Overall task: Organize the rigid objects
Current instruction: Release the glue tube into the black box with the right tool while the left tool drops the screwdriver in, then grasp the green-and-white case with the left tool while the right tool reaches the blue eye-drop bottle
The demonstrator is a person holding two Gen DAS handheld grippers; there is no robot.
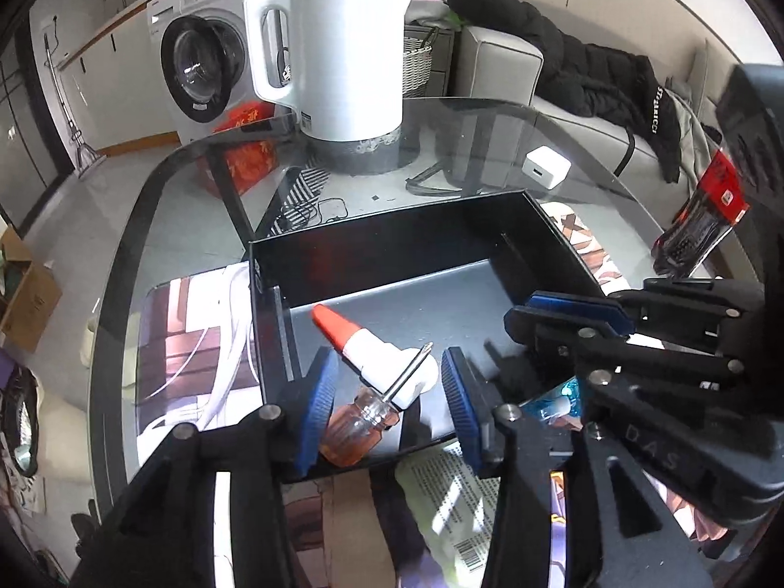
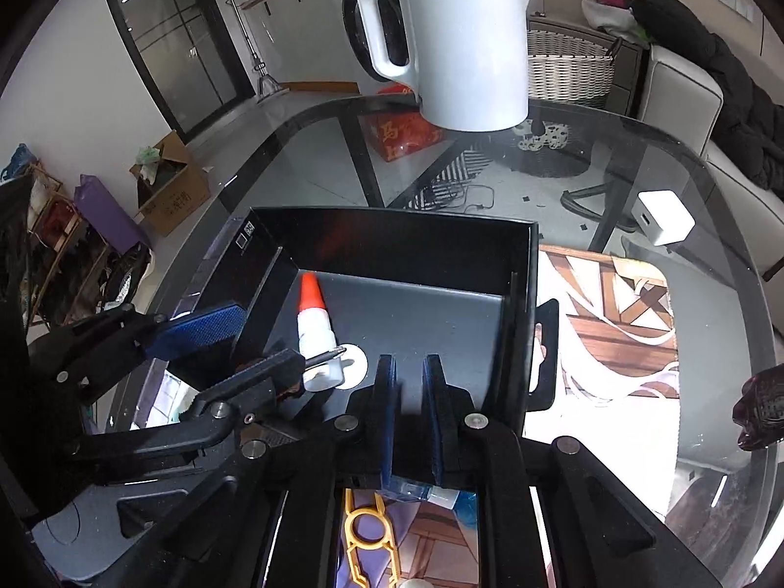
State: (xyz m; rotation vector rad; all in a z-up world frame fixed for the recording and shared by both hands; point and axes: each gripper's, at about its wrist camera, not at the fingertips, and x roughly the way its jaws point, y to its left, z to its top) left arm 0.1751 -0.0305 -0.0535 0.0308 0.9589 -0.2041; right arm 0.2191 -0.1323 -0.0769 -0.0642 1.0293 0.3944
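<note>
A black open box (image 1: 392, 240) (image 2: 392, 235) stands on the glass table. Inside lie a white glue bottle with an orange cap (image 1: 372, 348) (image 2: 313, 323) and an orange-handled screwdriver (image 1: 362, 416), its tip (image 2: 335, 354) resting across the bottle. My left gripper (image 1: 389, 392) is open, its blue pads on either side of the screwdriver and bottle, not touching them. My right gripper (image 2: 409, 411) reaches over the box's near wall, jaws nearly closed on a clear blue-tinted plastic item (image 2: 406, 487) (image 1: 553, 399) low between them.
A white kettle (image 1: 338, 59) (image 2: 460, 39) stands at the table's far side. A white charger cube (image 1: 546, 167) (image 2: 664, 218) lies far right. A red-and-black packet (image 1: 705, 215) is right of the box. A printed mat (image 2: 612, 323) and a yellow plastic tool (image 2: 367, 534) lie near.
</note>
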